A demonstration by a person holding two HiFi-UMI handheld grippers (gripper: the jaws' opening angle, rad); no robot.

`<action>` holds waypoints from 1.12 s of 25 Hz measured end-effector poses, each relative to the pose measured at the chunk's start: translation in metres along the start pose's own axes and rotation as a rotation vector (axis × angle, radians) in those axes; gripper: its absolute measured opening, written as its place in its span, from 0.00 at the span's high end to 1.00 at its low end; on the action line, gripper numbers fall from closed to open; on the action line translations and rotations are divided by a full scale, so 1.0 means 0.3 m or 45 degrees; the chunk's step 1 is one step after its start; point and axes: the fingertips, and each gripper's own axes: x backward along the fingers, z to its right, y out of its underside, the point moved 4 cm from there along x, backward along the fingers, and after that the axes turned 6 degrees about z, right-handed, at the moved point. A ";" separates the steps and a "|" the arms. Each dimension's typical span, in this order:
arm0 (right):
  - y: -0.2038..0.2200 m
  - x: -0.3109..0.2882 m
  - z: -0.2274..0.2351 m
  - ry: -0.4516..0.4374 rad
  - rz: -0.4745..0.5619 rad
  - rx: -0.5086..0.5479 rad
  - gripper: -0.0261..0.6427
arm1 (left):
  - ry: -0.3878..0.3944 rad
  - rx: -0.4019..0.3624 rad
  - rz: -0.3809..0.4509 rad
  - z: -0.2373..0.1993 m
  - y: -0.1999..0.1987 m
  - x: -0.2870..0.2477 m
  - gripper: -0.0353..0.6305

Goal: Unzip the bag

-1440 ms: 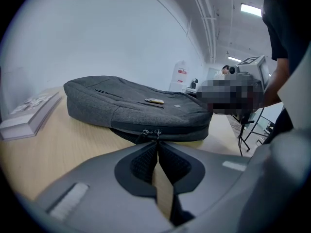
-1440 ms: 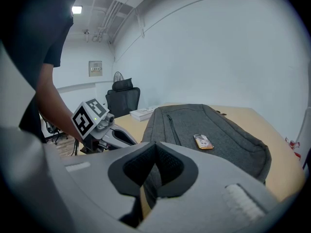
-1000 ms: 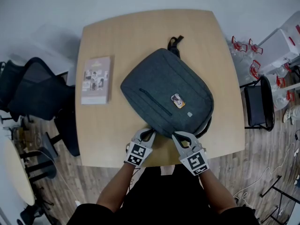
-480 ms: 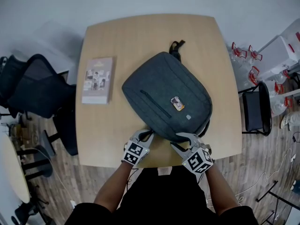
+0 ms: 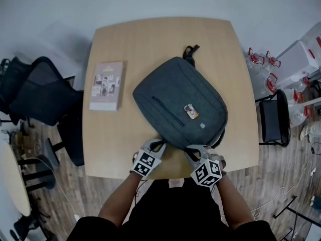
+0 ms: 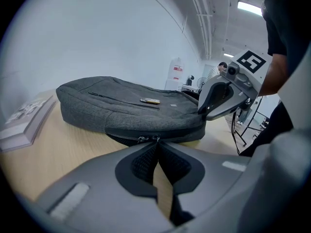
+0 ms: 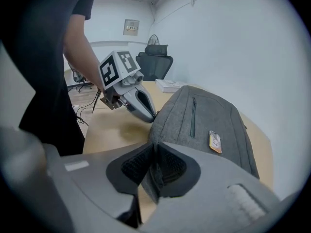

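The soft fabric backpack (image 5: 170, 92) is charcoal grey, with a small orange-and-white tag (image 5: 190, 111) and a black top handle (image 5: 190, 51). The square table (image 5: 115, 144) is pale, light-grained wood, and the flat book (image 5: 106, 85) has a beige-pink cover with small picture panels. The left gripper (image 5: 158, 144) and right gripper (image 5: 194, 149) are light grey, their cubes patterned in black-and-white squares.

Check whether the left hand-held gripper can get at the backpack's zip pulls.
Probably yes: the zip pulls sit exposed on the backpack's near edge, right at the left hand-held gripper's closed tips, with nothing between.
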 end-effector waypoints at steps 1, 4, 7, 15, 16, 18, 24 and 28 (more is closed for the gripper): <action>-0.003 0.005 0.005 0.013 0.009 -0.030 0.91 | -0.003 -0.015 -0.007 0.008 -0.003 0.002 0.91; -0.017 0.009 0.022 0.046 0.033 -0.134 0.91 | -0.025 -0.040 -0.022 0.033 -0.012 0.007 0.91; -0.044 -0.008 0.028 0.074 0.045 -0.186 0.91 | -0.037 -0.051 -0.034 0.047 -0.018 0.015 0.91; -0.100 -0.077 0.019 0.086 0.059 -0.271 0.92 | -0.009 -0.092 -0.058 0.132 -0.016 0.027 0.91; -0.107 -0.086 0.018 0.087 0.062 -0.287 0.92 | -0.010 -0.083 -0.055 0.138 -0.015 0.028 0.91; -0.122 -0.104 0.010 0.081 0.071 -0.312 0.92 | -0.017 -0.060 -0.048 0.146 -0.006 0.033 0.91; -0.142 -0.140 -0.007 0.008 0.134 -0.367 0.91 | -0.070 0.002 -0.039 0.140 0.026 0.041 0.91; -0.149 -0.089 -0.020 -0.115 0.264 -0.265 0.90 | -0.118 0.042 -0.030 0.138 0.030 0.041 0.91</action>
